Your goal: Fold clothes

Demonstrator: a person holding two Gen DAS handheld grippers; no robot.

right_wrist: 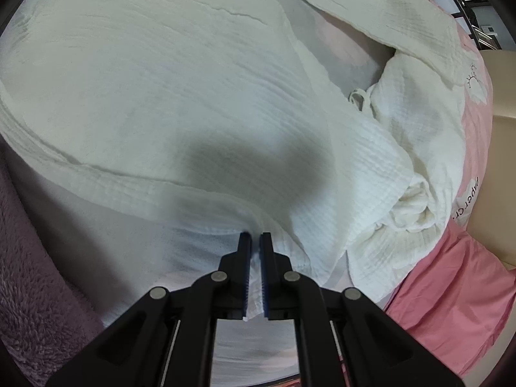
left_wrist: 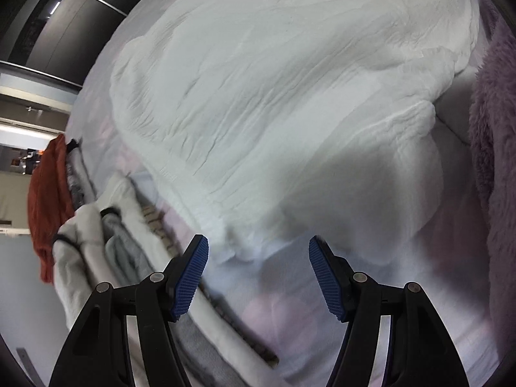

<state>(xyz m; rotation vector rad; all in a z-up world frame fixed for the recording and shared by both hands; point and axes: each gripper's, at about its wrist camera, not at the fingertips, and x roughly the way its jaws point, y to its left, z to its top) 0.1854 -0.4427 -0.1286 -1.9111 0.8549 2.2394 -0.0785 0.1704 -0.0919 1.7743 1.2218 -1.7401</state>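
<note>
A large white crinkled garment [left_wrist: 274, 103] lies spread over a pale bed sheet [left_wrist: 371, 322]. My left gripper [left_wrist: 258, 251] hovers open just above the garment's near hem, with nothing between its blue pads [left_wrist: 190, 277]. In the right wrist view the same white garment [right_wrist: 161, 80] fills the frame, one part bunched up at the right [right_wrist: 409, 200]. My right gripper [right_wrist: 255, 238] is shut on a pinch of the garment's edge, and white cloth shows between its jaws.
A stack of folded clothes [left_wrist: 106, 242], white and grey with an orange-red piece [left_wrist: 48, 193], lies at the left. A fluffy purple blanket [left_wrist: 493, 145] borders the right; it shows again as the purple blanket [right_wrist: 32, 274]. A pink cover [right_wrist: 451, 283] lies right.
</note>
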